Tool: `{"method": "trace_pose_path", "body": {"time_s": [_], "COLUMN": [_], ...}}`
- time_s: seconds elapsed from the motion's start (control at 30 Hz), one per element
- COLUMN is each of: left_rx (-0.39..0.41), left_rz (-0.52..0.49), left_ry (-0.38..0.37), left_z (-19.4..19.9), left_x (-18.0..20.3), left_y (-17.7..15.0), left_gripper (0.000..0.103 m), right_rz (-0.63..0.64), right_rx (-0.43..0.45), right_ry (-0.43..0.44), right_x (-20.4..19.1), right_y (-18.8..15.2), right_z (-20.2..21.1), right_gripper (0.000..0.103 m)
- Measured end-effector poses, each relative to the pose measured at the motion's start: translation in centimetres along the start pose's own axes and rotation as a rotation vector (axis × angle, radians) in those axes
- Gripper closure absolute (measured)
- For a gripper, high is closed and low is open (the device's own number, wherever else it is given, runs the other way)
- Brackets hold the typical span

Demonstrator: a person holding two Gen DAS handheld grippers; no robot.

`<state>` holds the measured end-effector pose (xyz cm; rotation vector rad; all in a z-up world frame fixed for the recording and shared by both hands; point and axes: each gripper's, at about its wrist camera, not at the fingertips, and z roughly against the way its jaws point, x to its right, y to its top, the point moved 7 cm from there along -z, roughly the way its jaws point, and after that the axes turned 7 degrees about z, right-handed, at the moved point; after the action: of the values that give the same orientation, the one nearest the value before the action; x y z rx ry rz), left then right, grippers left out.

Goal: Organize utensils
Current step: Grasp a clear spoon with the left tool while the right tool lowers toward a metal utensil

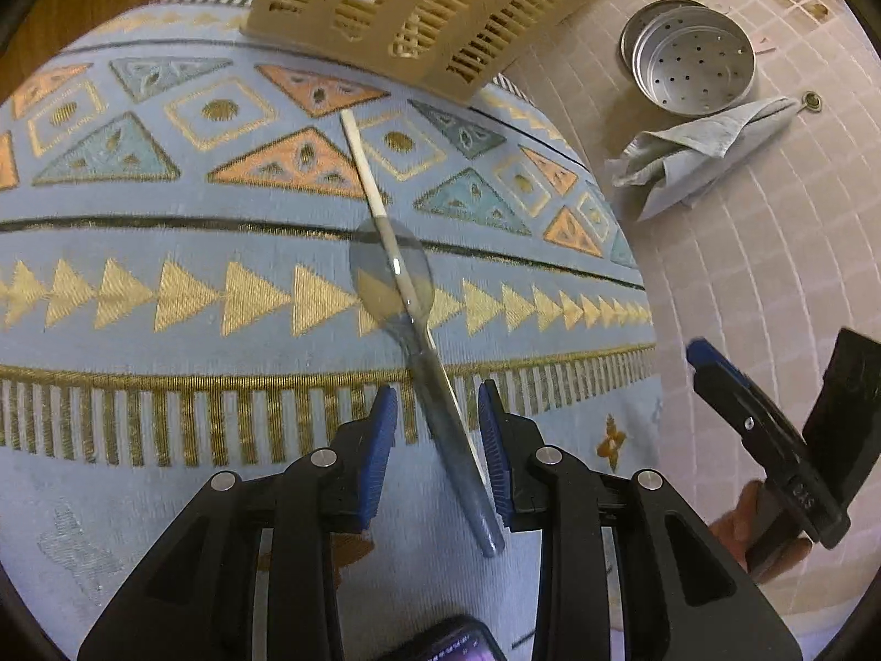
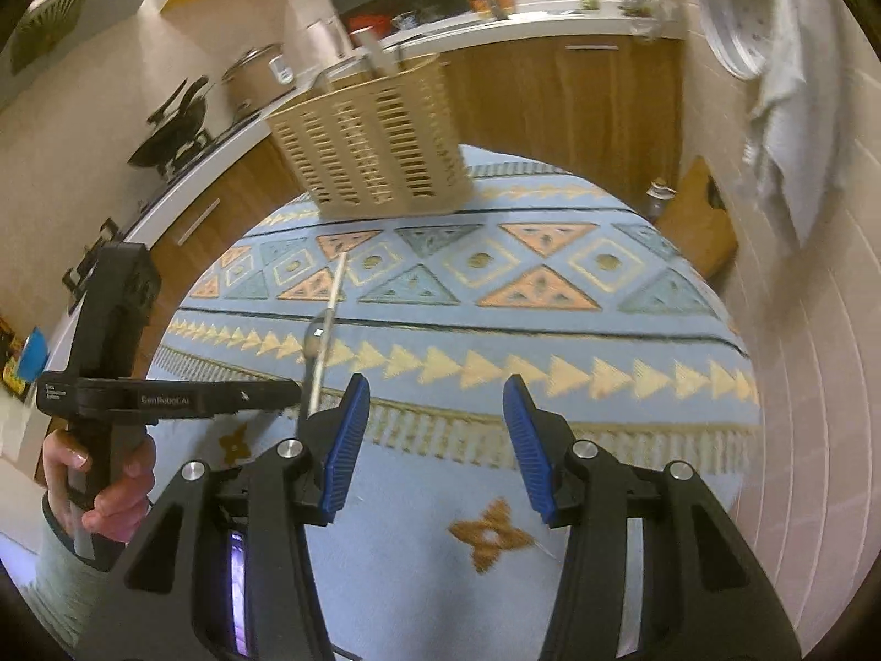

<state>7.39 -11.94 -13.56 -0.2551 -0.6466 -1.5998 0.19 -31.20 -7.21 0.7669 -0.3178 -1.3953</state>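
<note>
A metal spoon [image 1: 396, 281] and a thin white chopstick [image 1: 366, 171] lie crossed on the blue patterned tablecloth [image 1: 137, 286]. My left gripper [image 1: 438, 429] is open, its blue pads on either side of the spoon's handle, not clamped. A beige slotted utensil basket [image 1: 418, 0] stands at the far edge of the table; it holds utensils in the right wrist view [image 2: 374, 143]. My right gripper [image 2: 432, 440] is open and empty above the cloth, to the right of the left gripper [image 2: 165, 396]. The spoon and chopstick [image 2: 325, 330] show there too.
On the tiled floor to the right lie a perforated metal steamer pan [image 1: 691, 58] and a crumpled grey cloth [image 1: 694, 154]. A kitchen counter with pots [image 2: 231, 93] and wooden cabinets [image 2: 578, 99] stand behind the table. A towel [image 2: 793, 110] hangs on the right wall.
</note>
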Motion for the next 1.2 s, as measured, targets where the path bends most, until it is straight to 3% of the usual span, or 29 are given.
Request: {"method": "trace_pose_path", "body": {"time_s": [0.27, 0.4, 0.6, 0.77, 0.9, 0.97, 1.13, 1.2], "left_rx": [0.048, 0.105, 0.083, 0.060, 0.056, 0.057, 0.095, 0.123], "left_rz": [-0.036, -0.070, -0.039, -0.038, -0.034, -0.025, 0.023, 0.010], "left_ry": [0.163, 0.293, 0.251, 0.266, 0.264, 0.252, 0.238, 0.286], "left_z": [-0.6, -0.8, -0.1, 0.1, -0.4, -0.5, -0.4, -0.4], "left_x": [1.5, 1.9, 0.8, 0.4, 1.2, 1.3, 0.7, 0.7], "left_y": [0.5, 0.4, 0.7, 0.9, 1.2, 1.3, 1.5, 1.5], "left_gripper": [0.076, 0.089, 0.094, 0.095, 0.083, 0.082, 0.084, 0.091], "right_rz": [-0.097, -0.154, -0.163, -0.135, -0.105, -0.091, -0.107, -0.121], "right_rx": [0.002, -0.013, -0.004, -0.047, -0.072, -0.072, -0.073, -0.073], "right_ry": [0.032, 0.090, 0.103, 0.089, 0.108, 0.108, 0.117, 0.122], "right_x": [2.2, 2.4, 2.3, 1.3, -0.1, -0.4, -0.1, 0.2], "right_y": [-0.9, -1.6, -2.0, -2.0, -1.5, -1.4, -1.7, -1.8], "right_z": [0.4, 0.4, 1.2, 0.3, -0.1, 0.0, -0.1, 0.0], "right_gripper": [0.056, 0.056, 0.056, 0.056, 0.056, 0.056, 0.056, 0.056]}}
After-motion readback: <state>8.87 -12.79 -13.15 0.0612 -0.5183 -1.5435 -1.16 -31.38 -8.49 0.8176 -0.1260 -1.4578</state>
